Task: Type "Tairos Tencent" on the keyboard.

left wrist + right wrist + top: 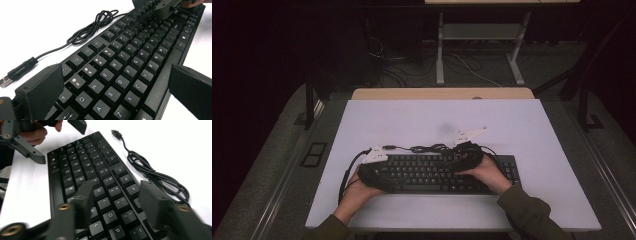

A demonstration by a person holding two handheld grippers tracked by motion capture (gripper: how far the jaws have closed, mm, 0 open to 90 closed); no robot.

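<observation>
Right gripper (113,202) – jaws spread, nothing pinched, poised over the keyboard (437,172) at the U-I-O-P keys. Left gripper (112,82) is held spread across the Q-W-E end. Keyboard lies at the near middle of the table (532,130), cable (424,148) coiled behind. Key-pressing appears underway – a closed tip would probably be needed next. White letter legends are readable.

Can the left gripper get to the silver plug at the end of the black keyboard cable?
Probably yes. The left gripper has open jaws straddling the black keyboard, and the silver plug lies on bare white table just beside one jaw, with nothing between them.
</observation>
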